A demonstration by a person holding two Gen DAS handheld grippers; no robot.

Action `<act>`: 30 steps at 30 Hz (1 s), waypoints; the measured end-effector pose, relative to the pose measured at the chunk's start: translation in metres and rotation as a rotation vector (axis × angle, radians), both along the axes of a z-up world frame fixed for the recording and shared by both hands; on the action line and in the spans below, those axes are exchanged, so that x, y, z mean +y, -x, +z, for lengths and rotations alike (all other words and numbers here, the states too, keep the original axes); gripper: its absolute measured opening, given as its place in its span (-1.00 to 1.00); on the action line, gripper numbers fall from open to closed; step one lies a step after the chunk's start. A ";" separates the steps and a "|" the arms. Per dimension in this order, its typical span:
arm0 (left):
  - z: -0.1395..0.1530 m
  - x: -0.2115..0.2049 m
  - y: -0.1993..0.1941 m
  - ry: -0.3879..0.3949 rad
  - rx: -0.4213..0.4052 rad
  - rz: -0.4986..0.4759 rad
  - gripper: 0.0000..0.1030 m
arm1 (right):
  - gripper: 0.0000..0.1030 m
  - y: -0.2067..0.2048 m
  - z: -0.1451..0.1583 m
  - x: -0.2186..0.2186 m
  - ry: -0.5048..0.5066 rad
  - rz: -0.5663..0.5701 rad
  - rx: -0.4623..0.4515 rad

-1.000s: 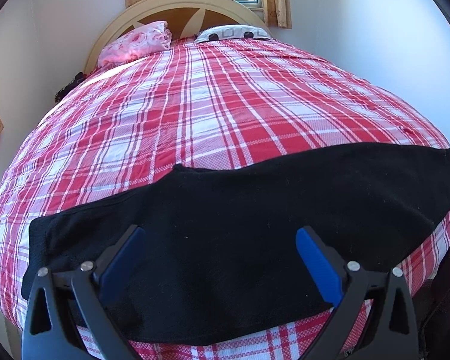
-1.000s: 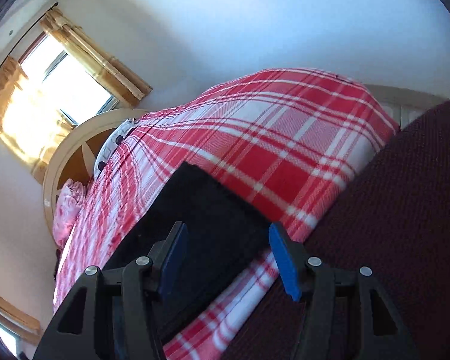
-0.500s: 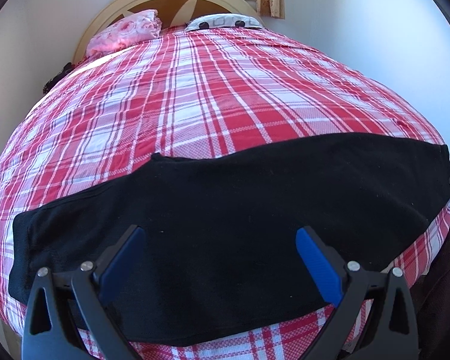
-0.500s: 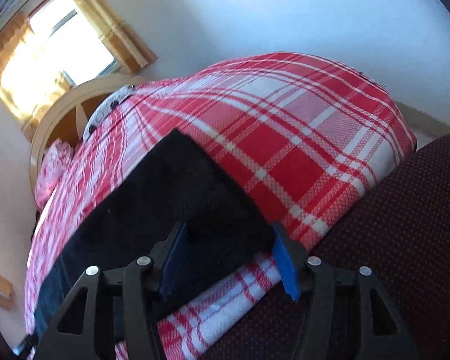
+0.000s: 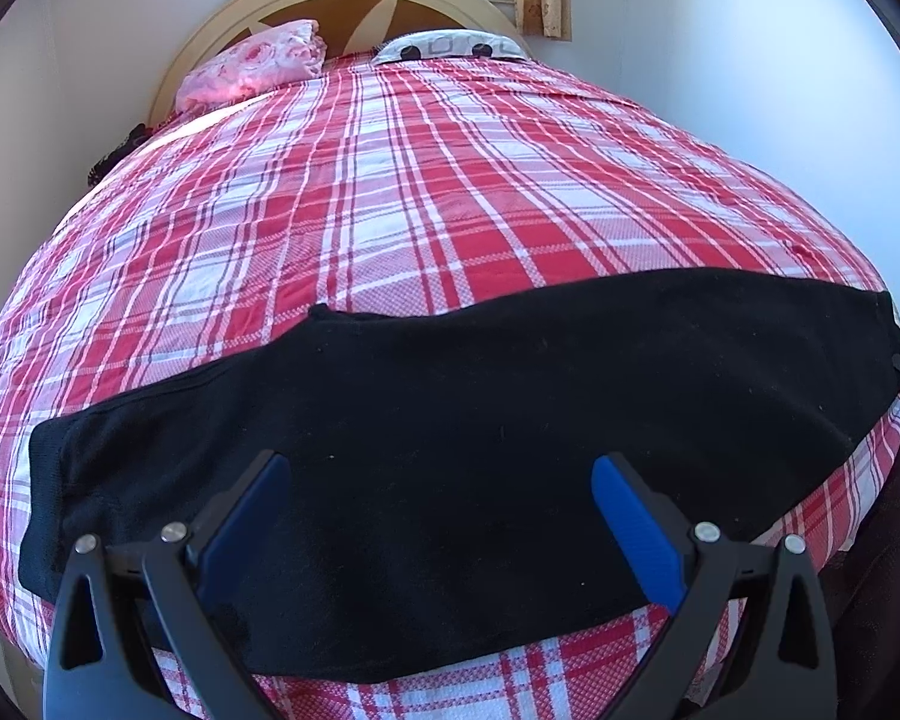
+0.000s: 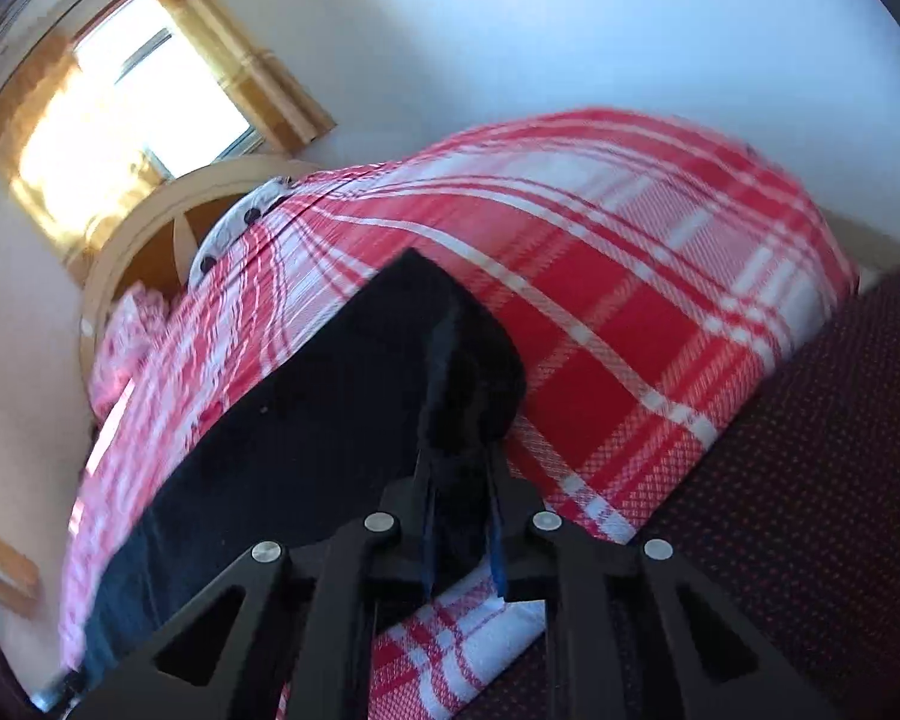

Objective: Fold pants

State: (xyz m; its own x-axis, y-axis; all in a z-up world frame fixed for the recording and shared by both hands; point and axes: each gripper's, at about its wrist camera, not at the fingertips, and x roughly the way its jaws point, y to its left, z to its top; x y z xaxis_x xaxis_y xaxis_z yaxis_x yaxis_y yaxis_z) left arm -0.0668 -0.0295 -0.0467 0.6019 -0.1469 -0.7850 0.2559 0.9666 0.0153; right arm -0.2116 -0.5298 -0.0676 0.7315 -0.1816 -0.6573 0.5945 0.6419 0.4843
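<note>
We are closing the right gripper (image 6: 459, 462) on the black pants (image 5: 450, 456) end, visible only in its view; the left gripper (image 5: 435, 483) is hovering wide open, empty, with bare plaid bedspread (image 5: 426, 204) lying beyond.

The pants (image 6: 306, 420) hide the right claw's (image 6: 459, 420) fingertips, and the checked bedspread (image 6: 600, 276) there is motion-blurred.

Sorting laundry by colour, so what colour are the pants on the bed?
Black pants, clearest in the left wrist view.
</note>
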 end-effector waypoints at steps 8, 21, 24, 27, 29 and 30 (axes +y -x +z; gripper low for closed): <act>0.004 0.023 -0.002 0.025 -0.028 0.032 1.00 | -0.77 0.010 0.021 0.024 0.023 0.025 -0.085; 0.003 0.071 -0.004 0.077 -0.034 0.081 1.00 | -0.77 -0.090 0.083 0.310 0.500 0.659 -0.081; 0.001 0.084 -0.005 0.085 -0.032 0.098 1.00 | -0.77 -0.096 0.047 0.368 0.546 0.779 -0.043; -0.002 0.093 -0.007 0.089 -0.030 0.107 1.00 | -0.77 -0.105 0.018 0.409 0.739 0.805 0.035; -0.005 0.098 -0.009 0.091 -0.028 0.113 1.00 | -0.77 -0.100 0.003 0.425 0.857 0.803 0.065; -0.006 0.099 -0.010 0.094 -0.023 0.115 1.00 | -0.77 -0.096 -0.003 0.430 0.913 0.806 0.078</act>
